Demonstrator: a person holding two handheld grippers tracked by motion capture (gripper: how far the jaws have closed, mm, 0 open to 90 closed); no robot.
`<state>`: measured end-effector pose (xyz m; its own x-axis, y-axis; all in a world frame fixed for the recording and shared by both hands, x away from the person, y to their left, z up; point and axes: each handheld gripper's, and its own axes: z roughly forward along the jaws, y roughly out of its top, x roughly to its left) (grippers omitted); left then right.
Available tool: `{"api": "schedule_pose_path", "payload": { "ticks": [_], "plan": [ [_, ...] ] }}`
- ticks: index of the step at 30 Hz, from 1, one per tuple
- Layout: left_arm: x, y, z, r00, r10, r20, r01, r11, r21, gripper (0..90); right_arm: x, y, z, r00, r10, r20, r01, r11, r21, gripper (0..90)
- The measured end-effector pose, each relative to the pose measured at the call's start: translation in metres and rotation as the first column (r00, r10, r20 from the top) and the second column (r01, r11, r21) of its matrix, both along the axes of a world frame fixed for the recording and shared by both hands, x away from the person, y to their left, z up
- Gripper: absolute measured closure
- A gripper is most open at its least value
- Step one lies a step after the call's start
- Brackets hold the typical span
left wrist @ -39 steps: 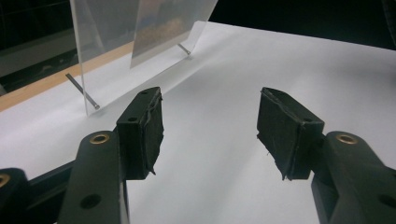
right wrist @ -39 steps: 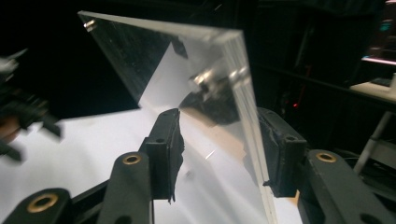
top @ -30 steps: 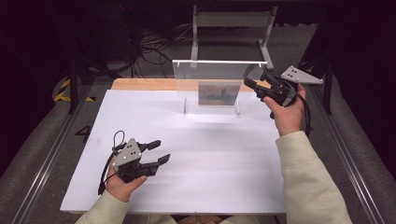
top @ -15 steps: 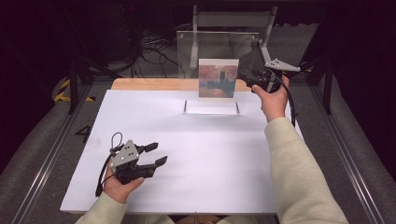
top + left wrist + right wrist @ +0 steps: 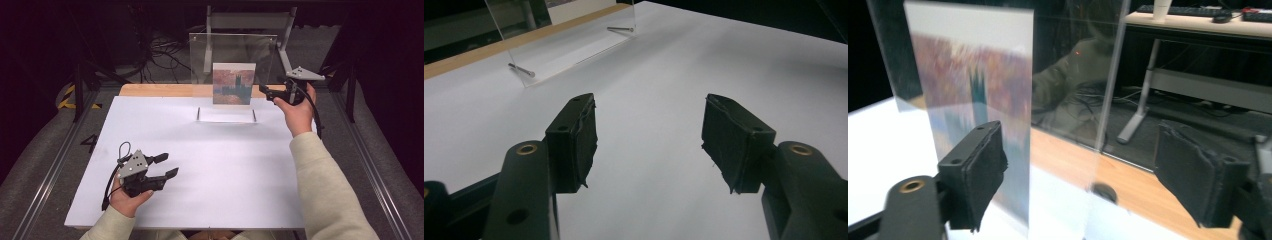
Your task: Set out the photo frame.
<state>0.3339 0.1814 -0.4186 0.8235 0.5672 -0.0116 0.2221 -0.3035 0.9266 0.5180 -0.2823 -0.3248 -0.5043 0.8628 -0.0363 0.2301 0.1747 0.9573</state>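
Observation:
A clear acrylic frame [image 5: 232, 52] stands upright at the far middle of the white board [image 5: 210, 165], with a painted picture card [image 5: 233, 83] inside it. My right gripper [image 5: 263, 91] is at the frame's right edge. Its jaws have just been opening. In the right gripper view [image 5: 1078, 185] the clear panel's edge [image 5: 1112, 95] stands between the pads without touching them, and the card [image 5: 978, 95] is at the left. My left gripper [image 5: 167, 165] rests near the board's front left, open with nothing between its jaws [image 5: 649, 145]. The frame's foot [image 5: 569, 47] lies far ahead of it.
A wooden strip [image 5: 160, 90] runs along the board's far edge. Behind it stand a metal stand [image 5: 250, 22] and loose cables [image 5: 165, 50]. Metal rails [image 5: 372, 165] flank the board on both sides. Two small bolts [image 5: 521, 70] hold the frame's foot.
The acrylic frame has gone from tipped low to standing upright with the card facing me. The right gripper's jaws have come apart at its right edge. The left gripper has stayed put.

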Motion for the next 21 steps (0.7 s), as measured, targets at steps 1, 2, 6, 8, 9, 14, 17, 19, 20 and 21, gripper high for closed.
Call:
{"api": "schedule_pose_path", "payload": {
  "ticks": [1, 2, 6, 8, 9, 14, 17, 19, 20, 21],
  "plan": [
    [0.000, 0.001, 0.000, 1.0000, 0.003, -0.004, -0.003, 1.0000, -0.001, 39.2, -0.006, -0.003, -0.001, 0.9999, 0.006, -0.011, -0.006, 1.000, -0.009, 18.0],
    [0.001, 0.001, 0.000, 1.0000, 0.004, -0.005, -0.004, 1.0000, 0.000, 39.1, -0.016, -0.006, -0.004, 0.9998, 0.013, -0.016, -0.013, 1.000, -0.009, 17.8],
    [0.003, 0.006, -0.001, 0.9995, 0.024, -0.018, -0.025, 0.9997, -0.003, 38.7, -0.058, -0.020, -0.014, 0.9985, 0.049, -0.025, -0.049, 0.999, -0.021, 16.7],
    [0.005, 0.010, -0.001, 0.9991, 0.036, -0.024, -0.036, 0.9993, -0.006, 38.6, -0.074, -0.025, -0.019, 0.9977, 0.061, -0.027, -0.062, 0.998, -0.007, 16.2],
    [0.005, 0.011, -0.002, 0.9987, 0.041, -0.029, -0.042, 0.9991, -0.011, 38.5, -0.085, -0.029, -0.023, 0.9969, 0.071, -0.035, -0.071, 0.998, 0.004, 15.9],
    [0.008, 0.020, -0.004, 0.9966, 0.069, -0.044, -0.071, 0.9972, -0.025, 38.4, -0.122, -0.042, -0.037, 0.9949, 0.093, -0.039, -0.092, 0.996, 0.004, 15.3],
    [0.010, 0.026, -0.004, 0.9948, 0.087, -0.052, -0.090, 0.9950, -0.045, 38.3, -0.145, -0.050, -0.048, 0.9943, 0.100, -0.035, -0.100, 0.995, 0.009, 14.6],
    [0.011, 0.031, -0.005, 0.9937, 0.098, -0.055, -0.101, 0.9932, -0.057, 38.1, -0.158, -0.056, -0.054, 0.9942, 0.104, -0.027, -0.104, 0.994, 0.015, 14.0],
    [0.011, 0.033, -0.005, 0.9938, 0.099, -0.051, -0.102, 0.9932, -0.056, 37.8, -0.171, -0.061, -0.061, 0.9948, 0.101, -0.014, -0.101, 0.994, 0.032, 13.3],
    [0.012, 0.034, -0.006, 0.9926, 0.109, -0.055, -0.112, 0.9917, -0.063, 37.8, -0.171, -0.061, -0.061, 0.9948, 0.101, -0.014, -0.101, 0.994, 0.032, 13.3]
  ]
}}
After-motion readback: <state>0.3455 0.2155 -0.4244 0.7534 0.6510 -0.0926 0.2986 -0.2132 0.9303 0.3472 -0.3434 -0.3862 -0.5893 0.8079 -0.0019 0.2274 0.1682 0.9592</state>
